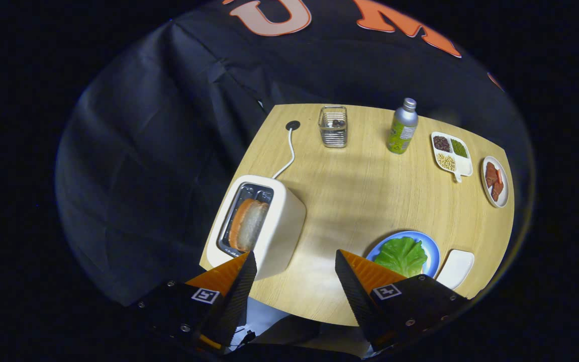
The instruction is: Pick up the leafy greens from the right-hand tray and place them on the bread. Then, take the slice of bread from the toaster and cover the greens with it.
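My gripper (295, 261) hangs open high over the near edge of the wooden table (365, 196), with nothing between its fingers. Just beyond the left finger stands a white toaster (262, 226) with a slice of bread (248, 224) standing in its slot. Beside the right finger lies a blue plate (432, 251) with leafy greens (401, 255) spread on it; whatever lies under the greens is hidden. A small white tray (456, 268) sits to the right of the plate.
At the far side stand a clear glass holder (333, 126) and a metal bottle (402, 126). A white divided dish (451, 154) of beans and a plate (495, 181) of brown pieces sit far right. The toaster's cord (289, 151) runs to a table hole.
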Demonstrator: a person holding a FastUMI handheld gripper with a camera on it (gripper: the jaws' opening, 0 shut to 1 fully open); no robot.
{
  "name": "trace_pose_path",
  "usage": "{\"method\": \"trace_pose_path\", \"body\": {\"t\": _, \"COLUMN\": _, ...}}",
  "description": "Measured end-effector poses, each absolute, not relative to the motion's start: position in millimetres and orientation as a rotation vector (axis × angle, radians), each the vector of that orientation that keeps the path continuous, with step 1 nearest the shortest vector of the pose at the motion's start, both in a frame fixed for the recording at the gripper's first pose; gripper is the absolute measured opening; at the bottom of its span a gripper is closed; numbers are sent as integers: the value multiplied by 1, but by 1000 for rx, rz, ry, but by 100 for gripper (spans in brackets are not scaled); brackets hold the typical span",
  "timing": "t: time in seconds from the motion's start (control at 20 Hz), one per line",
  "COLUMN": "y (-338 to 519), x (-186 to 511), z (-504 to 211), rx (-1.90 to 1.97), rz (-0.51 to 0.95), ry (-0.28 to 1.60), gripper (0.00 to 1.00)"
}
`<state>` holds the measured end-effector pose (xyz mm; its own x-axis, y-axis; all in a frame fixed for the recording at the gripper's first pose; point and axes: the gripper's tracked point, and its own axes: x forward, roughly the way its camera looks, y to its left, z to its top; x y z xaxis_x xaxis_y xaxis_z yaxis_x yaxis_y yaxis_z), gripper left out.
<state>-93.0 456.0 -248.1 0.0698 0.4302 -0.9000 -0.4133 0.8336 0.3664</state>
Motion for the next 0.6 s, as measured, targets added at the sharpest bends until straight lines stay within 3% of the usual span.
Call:
{"method": "trace_pose_path", "body": {"t": 0.2, "y": 493, "x": -95, "z": -245, "rx": -19, "rz": 655, "ry": 1368, "gripper": 95}}
{"method": "trace_pose_path", "body": {"t": 0.6, "y": 536, "x": -109, "z": -270, "rx": -91, "rz": 657, "ry": 1444, "gripper": 83}}
